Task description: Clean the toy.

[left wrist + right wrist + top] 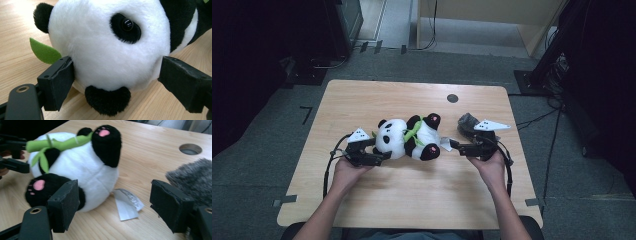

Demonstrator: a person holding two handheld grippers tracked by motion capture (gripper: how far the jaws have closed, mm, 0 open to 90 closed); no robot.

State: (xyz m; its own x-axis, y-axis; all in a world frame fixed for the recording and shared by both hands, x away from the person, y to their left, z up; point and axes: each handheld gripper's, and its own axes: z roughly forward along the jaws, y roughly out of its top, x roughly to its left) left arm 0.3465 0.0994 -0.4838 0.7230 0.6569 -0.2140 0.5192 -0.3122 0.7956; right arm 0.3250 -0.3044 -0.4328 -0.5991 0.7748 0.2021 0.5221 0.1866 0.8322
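Observation:
A black-and-white panda plush (409, 137) lies on its back on the wooden table (362, 100), head toward my left hand. It carries a green bamboo stalk (60, 142), and a green leaf (45, 51) sticks out by its head. My left gripper (381, 151) straddles the head (107, 45). Its jaws rest at the fur on both sides without denting it, so it is open. My right gripper (115, 191) stands open by the plush's feet, with a pink-soled paw (37, 186) beside one jaw and the white sewn-in tag (127, 205) lying on the table between the jaws.
A grey furry object (467, 122) lies on the table just beyond my right gripper (459, 146). A round cable hole (452, 98) sits near the table's far edge. Bare wood stretches in front of the plush toward me.

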